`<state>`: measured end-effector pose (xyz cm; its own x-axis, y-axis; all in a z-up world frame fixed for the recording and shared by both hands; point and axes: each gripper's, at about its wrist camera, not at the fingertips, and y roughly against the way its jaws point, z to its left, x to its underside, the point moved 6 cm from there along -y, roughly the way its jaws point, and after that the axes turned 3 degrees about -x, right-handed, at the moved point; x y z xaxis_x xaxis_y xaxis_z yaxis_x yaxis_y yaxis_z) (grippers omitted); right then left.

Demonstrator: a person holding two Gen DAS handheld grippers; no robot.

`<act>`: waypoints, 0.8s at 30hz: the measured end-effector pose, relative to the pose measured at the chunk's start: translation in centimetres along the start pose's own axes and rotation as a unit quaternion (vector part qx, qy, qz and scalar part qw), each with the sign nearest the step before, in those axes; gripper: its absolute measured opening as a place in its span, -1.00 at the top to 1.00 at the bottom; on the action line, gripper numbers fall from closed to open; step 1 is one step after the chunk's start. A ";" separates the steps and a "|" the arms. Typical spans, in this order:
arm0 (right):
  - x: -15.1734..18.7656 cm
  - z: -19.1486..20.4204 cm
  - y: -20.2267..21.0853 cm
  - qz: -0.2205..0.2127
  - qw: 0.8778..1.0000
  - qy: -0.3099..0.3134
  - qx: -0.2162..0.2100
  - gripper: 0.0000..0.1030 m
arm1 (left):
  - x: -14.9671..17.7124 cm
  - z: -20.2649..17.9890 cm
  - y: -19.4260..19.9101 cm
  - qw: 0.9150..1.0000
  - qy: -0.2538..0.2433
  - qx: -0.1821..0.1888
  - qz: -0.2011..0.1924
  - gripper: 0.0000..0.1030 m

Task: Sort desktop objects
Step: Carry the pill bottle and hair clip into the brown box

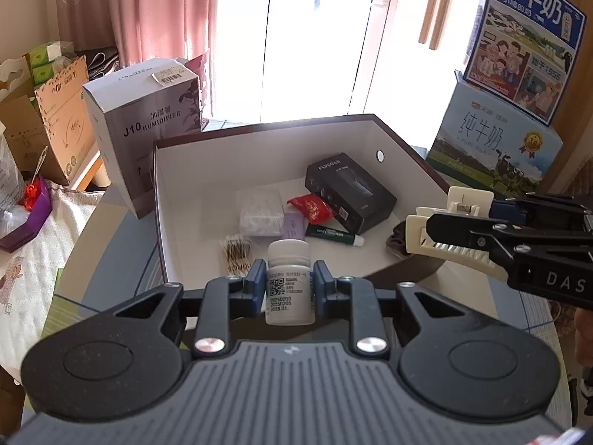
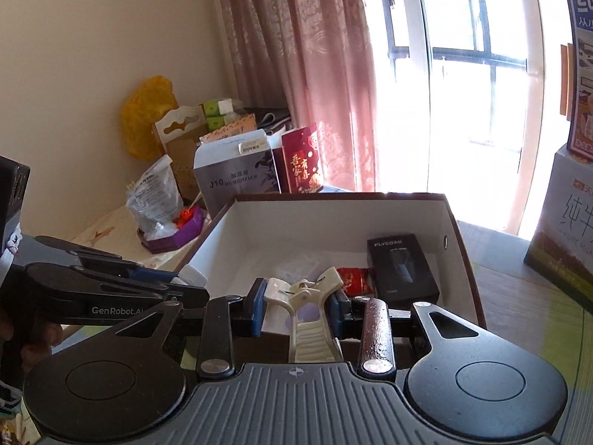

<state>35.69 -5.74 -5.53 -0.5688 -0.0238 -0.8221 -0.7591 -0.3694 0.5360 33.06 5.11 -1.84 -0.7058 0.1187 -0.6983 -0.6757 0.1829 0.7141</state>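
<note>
left gripper (image 1: 290,282) clamped on white pill bottle (image 1: 289,289), upright, at near edge of open box (image 1: 259,137); right gripper (image 2: 299,306) clamped on cream clip (image 2: 307,311), at box's right near corner; inside box: black FLYCO box (image 1: 350,193), red packet (image 1: 311,207), green tube (image 1: 333,234), cotton swabs (image 1: 237,254)

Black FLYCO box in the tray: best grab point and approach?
Grip the black FLYCO box across its two long side faces, near mid-length, coming straight down. It lies flat with its broad face up, the red packet and green tube crowding its near-left side.
</note>
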 end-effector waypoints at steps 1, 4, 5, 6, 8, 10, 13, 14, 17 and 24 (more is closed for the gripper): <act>-0.2 -0.1 -0.3 -0.001 1.000 0.002 0.001 0.40 | -0.3 0.1 -0.2 1.000 0.000 -0.001 -0.001 0.57; -1.0 -0.5 -1.2 -0.002 1.000 0.005 0.003 0.40 | -1.2 0.2 -1.0 1.000 -0.003 -0.004 -0.002 0.57; -1.3 -0.6 -1.5 -0.003 1.000 0.005 0.003 0.40 | -1.4 0.2 -1.3 1.000 -0.004 -0.005 -0.002 0.57; -1.4 -0.8 -1.8 -0.003 1.000 0.004 0.002 0.40 | -1.7 0.2 -1.5 1.000 -0.005 -0.005 -0.002 0.57; -1.9 -1.1 -2.5 -0.003 1.000 0.003 0.002 0.40 | -2.1 0.2 -2.1 1.000 -0.007 -0.005 -0.001 0.57; -2.3 -1.5 -3.2 -0.002 1.000 0.003 0.004 0.40 | -2.4 0.2 -2.7 1.000 -0.007 -0.005 0.001 0.57; -2.7 -2.4 -4.0 0.000 1.000 0.000 0.004 0.40 | -2.7 0.4 -3.7 1.000 -0.003 -0.002 0.009 0.57; -2.8 -2.7 -4.3 0.002 1.000 0.000 0.005 0.40 | -2.8 0.5 -4.2 1.000 -0.001 0.000 0.012 0.57; -3.0 -3.4 -5.4 0.010 1.000 -0.002 0.006 0.40 | -3.0 0.9 -5.4 1.000 0.005 0.003 0.024 0.57; -3.1 -5.1 -8.6 0.039 0.999 -0.025 0.006 0.40 | -3.5 1.3 -9.0 0.998 0.013 0.010 0.065 0.57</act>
<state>45.59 -7.22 -8.62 -0.6409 -0.0061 -0.7676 -0.7155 -0.3573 0.6003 41.88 4.26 -5.87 -0.7927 0.1171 -0.5983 -0.5739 0.1876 0.7971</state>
